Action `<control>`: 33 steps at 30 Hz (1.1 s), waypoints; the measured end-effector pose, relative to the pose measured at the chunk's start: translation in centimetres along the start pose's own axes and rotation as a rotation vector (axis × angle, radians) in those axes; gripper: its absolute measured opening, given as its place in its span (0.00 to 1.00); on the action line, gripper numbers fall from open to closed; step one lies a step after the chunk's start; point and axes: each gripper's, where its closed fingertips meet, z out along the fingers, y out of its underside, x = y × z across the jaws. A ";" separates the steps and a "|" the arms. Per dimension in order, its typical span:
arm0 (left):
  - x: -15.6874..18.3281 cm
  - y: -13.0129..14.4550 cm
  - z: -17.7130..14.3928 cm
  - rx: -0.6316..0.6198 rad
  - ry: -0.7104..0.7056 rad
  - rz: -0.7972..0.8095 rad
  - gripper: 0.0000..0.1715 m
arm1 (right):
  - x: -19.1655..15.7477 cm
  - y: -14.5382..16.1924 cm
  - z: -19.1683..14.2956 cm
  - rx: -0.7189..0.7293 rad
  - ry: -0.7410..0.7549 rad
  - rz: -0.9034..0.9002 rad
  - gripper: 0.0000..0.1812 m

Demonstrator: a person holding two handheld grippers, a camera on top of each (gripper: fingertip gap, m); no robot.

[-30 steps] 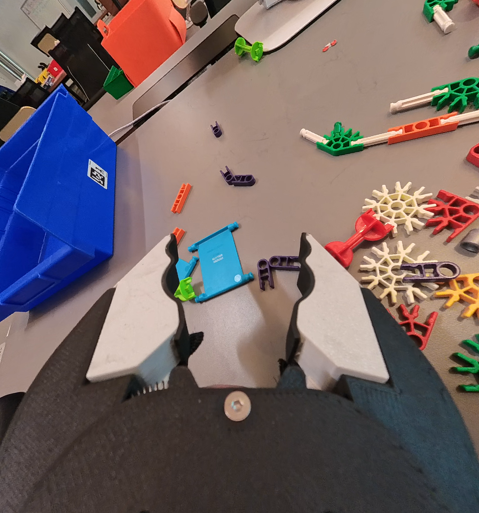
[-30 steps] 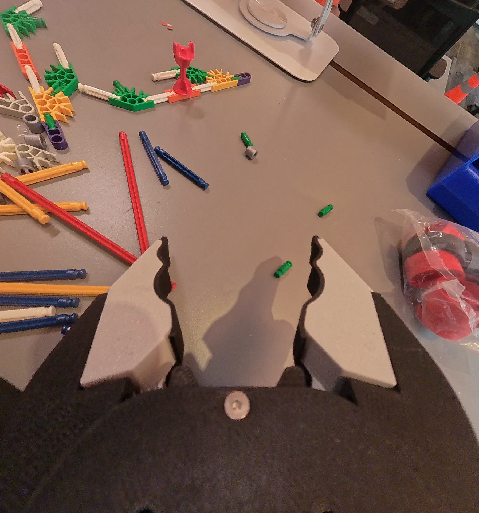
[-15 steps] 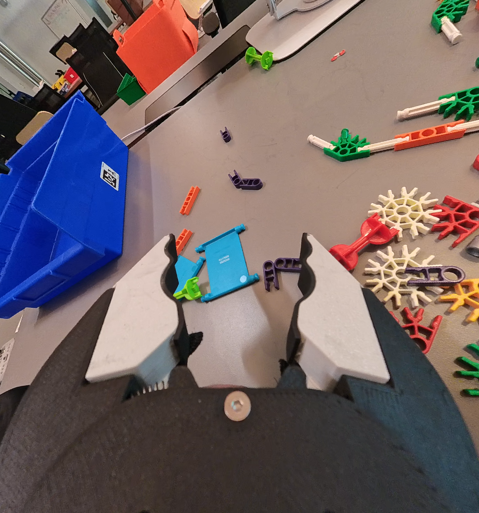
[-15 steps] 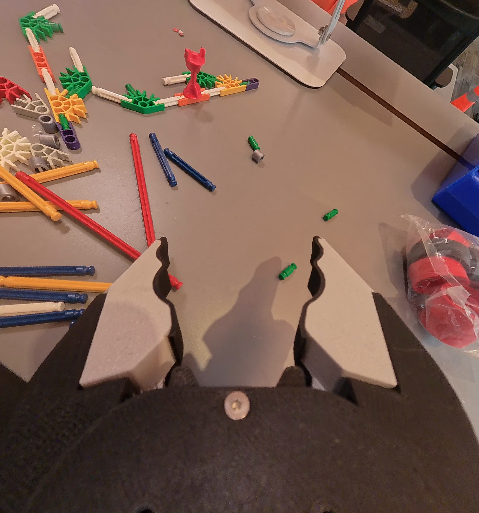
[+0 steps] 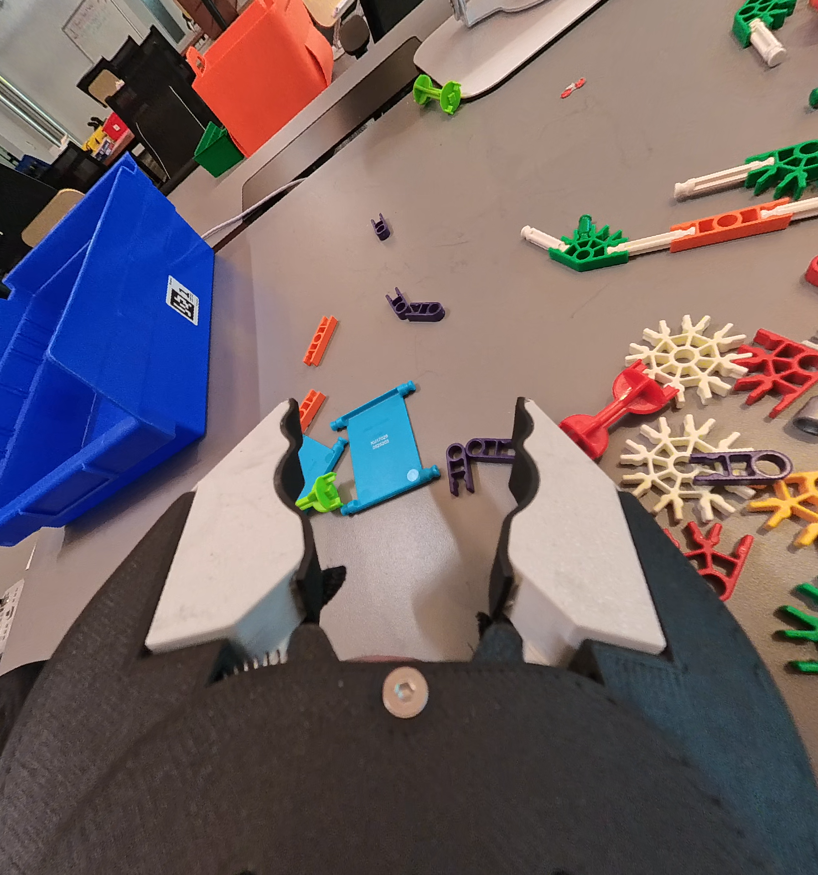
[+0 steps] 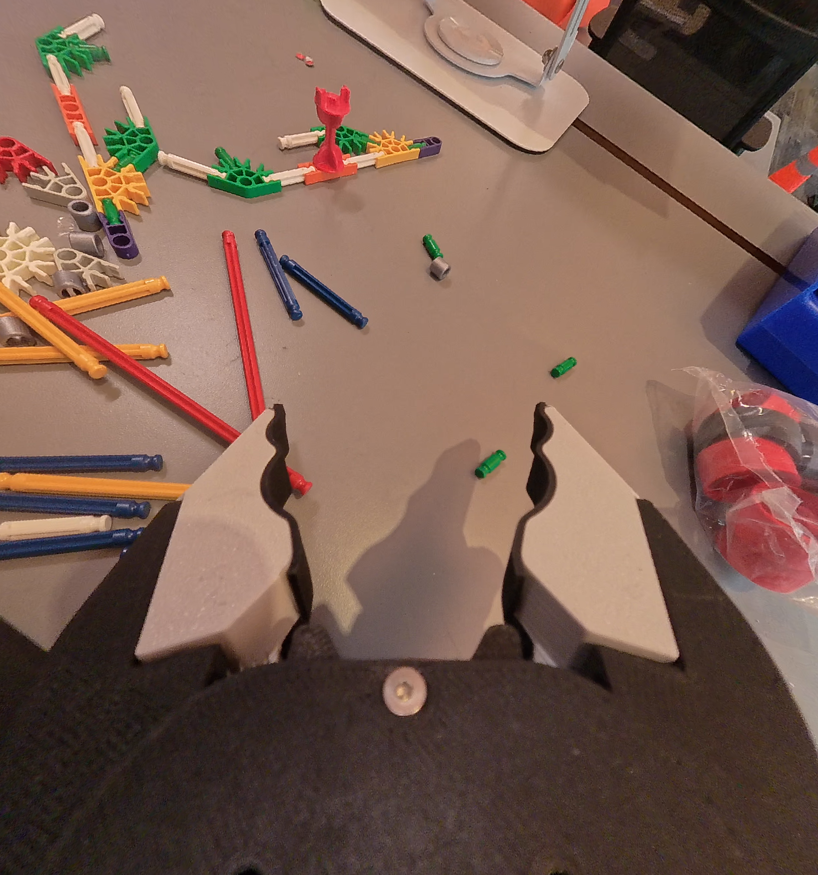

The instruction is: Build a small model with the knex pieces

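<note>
Held left gripper (image 5: pixel 407 412) spread wide and empty above turquoise panel (image 5: pixel 383 450) at lower centre. Held right gripper (image 6: pixel 408 411) likewise gaping, empty, over small green peg (image 6: pixel 490 464) right of centre. Risked nudging lime clip (image 5: pixel 321 495) or red rod (image 6: pixel 161 379), both close by left-hand fingers.

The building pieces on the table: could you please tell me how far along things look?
One chain of joined pieces already lies assembled. Nothing is in hand: the left tool is open over the blue panel, and the right tool is open near a green peg. Loose rods and connectors are scattered about.
</note>
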 end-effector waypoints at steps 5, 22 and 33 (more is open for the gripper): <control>-0.1 -0.1 0.0 -0.001 0.011 -0.015 0.51 | 0.2 -0.2 -0.1 0.013 0.002 0.012 0.56; 0.0 -3.4 1.5 0.112 -0.035 0.027 0.50 | 3.7 -0.3 1.3 0.019 0.035 0.098 0.59; -0.3 -3.0 1.9 0.095 -0.034 -0.014 0.50 | 3.2 0.2 1.7 -0.016 0.017 0.073 0.58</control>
